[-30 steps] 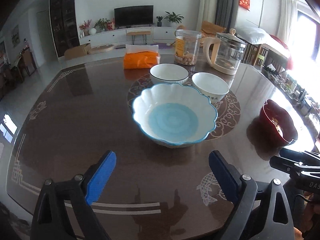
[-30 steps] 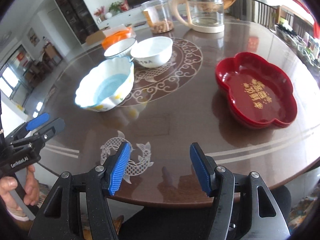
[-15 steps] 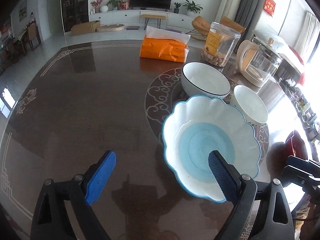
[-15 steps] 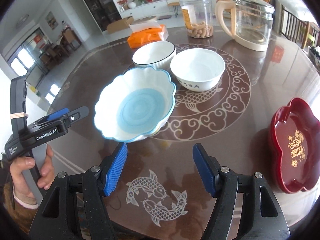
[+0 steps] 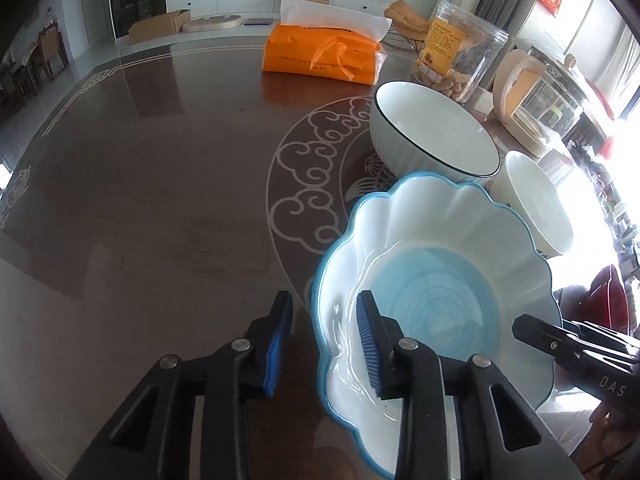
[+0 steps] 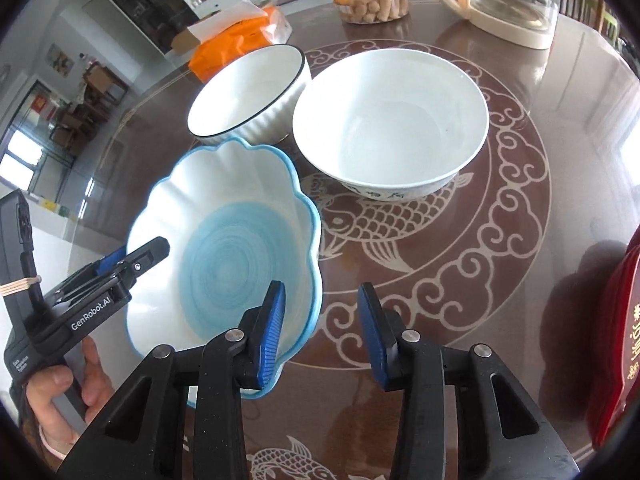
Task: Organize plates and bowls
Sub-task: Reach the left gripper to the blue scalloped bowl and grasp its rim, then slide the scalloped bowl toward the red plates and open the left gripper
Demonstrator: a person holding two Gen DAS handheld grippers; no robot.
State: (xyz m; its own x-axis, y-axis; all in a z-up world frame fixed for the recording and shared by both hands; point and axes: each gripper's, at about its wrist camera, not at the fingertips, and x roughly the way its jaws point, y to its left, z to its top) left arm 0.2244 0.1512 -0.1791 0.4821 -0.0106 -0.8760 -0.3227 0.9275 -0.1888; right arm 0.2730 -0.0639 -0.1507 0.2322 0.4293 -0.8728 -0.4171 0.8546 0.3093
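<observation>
A glossy scalloped bowl [image 5: 436, 304] with a blue swirled centre sits on the polished dark table [image 5: 160, 200], just beside two smooth white bowls. The left tool [image 5: 324, 344] and right tool [image 6: 322, 330] each straddle its rim, closing, not yet pressing.

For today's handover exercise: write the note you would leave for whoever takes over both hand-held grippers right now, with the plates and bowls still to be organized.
Left hand-held gripper: jaws closing, straddling the near rim of the scalloped blue bowl, not yet clamped.
Right hand-held gripper: jaws closing, one finger inside the opposite rim, one outside; not clamped.
Black-rimmed bowl and plain white bowl stand behind it, side by side on the table. Red plate lies at the right edge.
Done: nothing stacked or lifted yet.
Left: finish the grip, move the blue bowl, then sort the rest.
</observation>
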